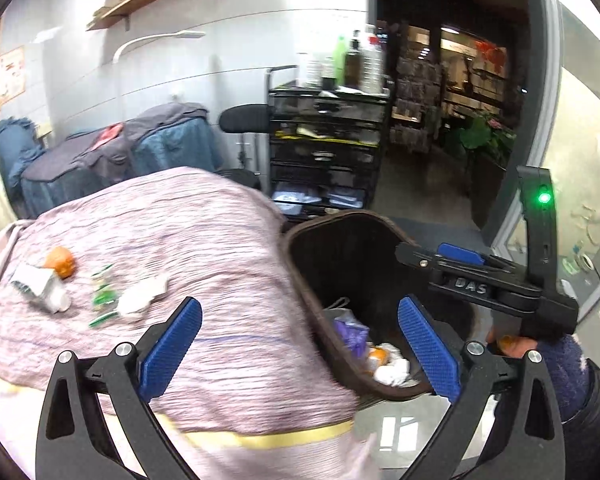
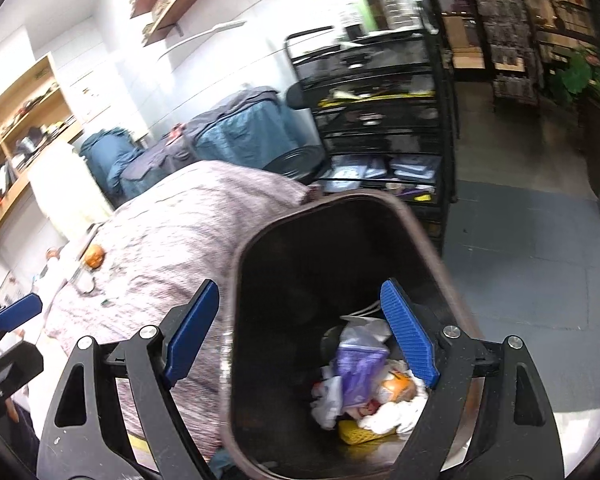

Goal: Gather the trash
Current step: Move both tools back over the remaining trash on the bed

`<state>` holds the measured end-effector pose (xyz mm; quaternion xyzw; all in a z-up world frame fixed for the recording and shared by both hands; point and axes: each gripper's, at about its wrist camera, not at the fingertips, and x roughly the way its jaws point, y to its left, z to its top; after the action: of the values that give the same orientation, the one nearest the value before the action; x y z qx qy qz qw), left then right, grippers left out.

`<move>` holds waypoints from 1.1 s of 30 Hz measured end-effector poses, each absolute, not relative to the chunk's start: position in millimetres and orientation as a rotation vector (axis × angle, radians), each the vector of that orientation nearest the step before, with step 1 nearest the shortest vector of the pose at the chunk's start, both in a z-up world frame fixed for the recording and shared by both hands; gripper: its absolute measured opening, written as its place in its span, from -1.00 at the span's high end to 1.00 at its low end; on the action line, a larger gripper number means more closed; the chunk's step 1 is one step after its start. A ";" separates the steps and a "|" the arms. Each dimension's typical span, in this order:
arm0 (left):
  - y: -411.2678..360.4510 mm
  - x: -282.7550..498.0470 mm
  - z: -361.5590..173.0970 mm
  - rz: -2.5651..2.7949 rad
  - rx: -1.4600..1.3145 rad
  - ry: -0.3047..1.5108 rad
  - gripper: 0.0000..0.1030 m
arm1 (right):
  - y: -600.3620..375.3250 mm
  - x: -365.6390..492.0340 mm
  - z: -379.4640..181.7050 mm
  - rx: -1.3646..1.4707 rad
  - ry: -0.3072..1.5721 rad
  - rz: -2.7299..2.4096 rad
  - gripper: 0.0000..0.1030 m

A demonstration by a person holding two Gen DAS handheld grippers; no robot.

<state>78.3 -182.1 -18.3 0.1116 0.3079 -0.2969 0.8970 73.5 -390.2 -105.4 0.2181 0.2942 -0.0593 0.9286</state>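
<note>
A table under a pink wrinkled cloth (image 1: 204,240) carries loose trash at its left: an orange peel (image 1: 62,262), a crumpled white packet (image 1: 40,286), green wrappers (image 1: 104,296) and a white tissue (image 1: 140,296). A brown bin (image 2: 340,240) stands against the table's right edge, holding a purple bag (image 2: 358,364), peel, tissue and yellow mesh. My left gripper (image 1: 300,346) hovers wide open over the table edge and bin rim, with nothing between its pads. My right gripper (image 2: 300,336) is open above the bin's mouth, gripping nothing. Its fingers (image 1: 460,254) show in the left wrist view.
A black drawer cart (image 1: 324,140) with bottles on top stands behind the bin. Furniture draped in blue and grey cloth (image 1: 172,148) sits along the white wall. Wooden shelves (image 2: 24,120) are at the far left. Grey floor (image 2: 532,264) and a doorway lie to the right.
</note>
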 end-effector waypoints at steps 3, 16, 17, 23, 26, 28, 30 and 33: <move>-162.3 85.8 -18.8 -0.564 0.221 0.645 -0.88 | -368.8 85.4 -100.8 0.415 0.616 -0.057 -0.60; -45.3 120.6 -36.8 -0.311 0.157 0.715 -0.88 | -263.7 138.7 -80.6 0.265 0.671 0.236 -0.60; -36.6 122.8 -37.8 -0.298 0.149 0.722 -0.88 | -256.9 142.8 -79.2 0.254 0.678 0.254 -0.60; 14.6 140.0 -45.1 -0.211 0.102 0.762 -0.88 | -208.0 174.7 -76.5 0.136 0.739 0.347 -0.60; 29.8 147.8 -46.8 -0.189 0.093 0.772 -0.88 | -185.4 190.8 -79.3 0.067 0.777 0.377 -0.60; 35.1 152.9 -48.4 -0.185 0.096 0.777 -0.88 | -171.8 203.7 -82.1 0.016 0.801 0.385 -0.60; 37.6 158.4 -49.6 -0.187 0.102 0.783 -0.88 | -157.9 219.2 -86.9 -0.040 0.836 0.390 -0.60; 38.4 165.1 -51.0 -0.196 0.106 0.786 -0.88 | -137.1 243.9 -97.1 -0.148 0.905 0.393 -0.60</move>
<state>165.1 38.4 -51.0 0.0514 0.3823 -0.0953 0.9177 243.9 -137.1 -97.1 -0.0711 0.4341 0.1884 0.8781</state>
